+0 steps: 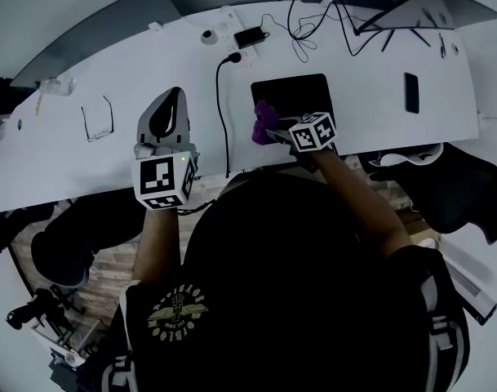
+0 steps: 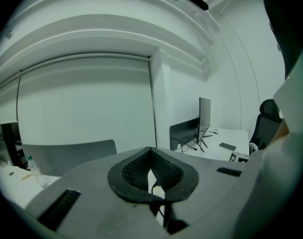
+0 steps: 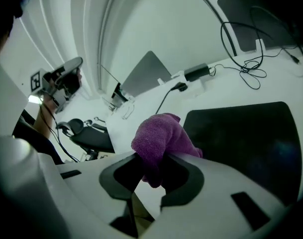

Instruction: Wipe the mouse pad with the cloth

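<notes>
A black mouse pad (image 1: 295, 95) lies on the white desk (image 1: 134, 80), just beyond the front edge. My right gripper (image 1: 270, 129) is shut on a bunched purple cloth (image 1: 264, 122) at the pad's near left corner. In the right gripper view the cloth (image 3: 161, 136) bulges out from between the jaws of the right gripper (image 3: 151, 164), and the mouse pad (image 3: 243, 138) spreads to its right. My left gripper (image 1: 173, 98) hovers over bare desk to the left, apart from the pad. Its jaws are together, and the left gripper (image 2: 151, 171) holds nothing.
Folded glasses (image 1: 97, 121) lie to the left of the left gripper. A black cable (image 1: 221, 113) runs between the grippers to a power strip (image 1: 240, 41) at the back. A dark phone (image 1: 411, 92) lies right of the pad. A black chair (image 1: 456, 188) stands at the right.
</notes>
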`<control>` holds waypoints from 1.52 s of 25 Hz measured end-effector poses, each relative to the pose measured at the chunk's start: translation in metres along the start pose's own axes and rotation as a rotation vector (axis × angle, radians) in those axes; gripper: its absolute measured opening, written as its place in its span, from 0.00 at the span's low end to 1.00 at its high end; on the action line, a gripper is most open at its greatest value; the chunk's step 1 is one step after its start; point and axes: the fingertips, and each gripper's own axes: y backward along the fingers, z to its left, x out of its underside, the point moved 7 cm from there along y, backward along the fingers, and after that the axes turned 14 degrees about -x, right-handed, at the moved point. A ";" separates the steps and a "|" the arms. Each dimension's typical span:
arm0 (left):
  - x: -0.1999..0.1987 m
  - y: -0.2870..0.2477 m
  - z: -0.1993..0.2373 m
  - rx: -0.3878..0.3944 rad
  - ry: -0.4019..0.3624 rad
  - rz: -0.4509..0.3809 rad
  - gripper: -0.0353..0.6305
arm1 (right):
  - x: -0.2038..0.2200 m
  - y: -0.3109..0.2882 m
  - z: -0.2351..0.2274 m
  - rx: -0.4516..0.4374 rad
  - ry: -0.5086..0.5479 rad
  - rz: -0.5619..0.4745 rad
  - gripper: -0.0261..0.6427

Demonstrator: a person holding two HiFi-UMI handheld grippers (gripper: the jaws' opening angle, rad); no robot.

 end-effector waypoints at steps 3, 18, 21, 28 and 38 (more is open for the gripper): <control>0.005 0.006 0.004 -0.001 -0.002 0.002 0.06 | 0.019 -0.012 -0.020 0.061 -0.017 0.098 0.17; 0.007 0.000 -0.001 0.006 0.008 -0.001 0.06 | 0.047 0.024 -0.054 0.238 -0.007 0.182 0.18; 0.003 -0.006 -0.010 0.006 0.008 0.000 0.06 | 0.050 0.036 -0.060 0.240 -0.018 0.171 0.18; -0.011 -0.023 -0.050 0.001 0.012 0.004 0.06 | 0.060 0.071 -0.082 0.221 -0.037 0.136 0.19; -0.033 -0.037 -0.127 0.006 0.001 0.005 0.06 | 0.074 0.140 -0.118 0.227 -0.072 0.138 0.19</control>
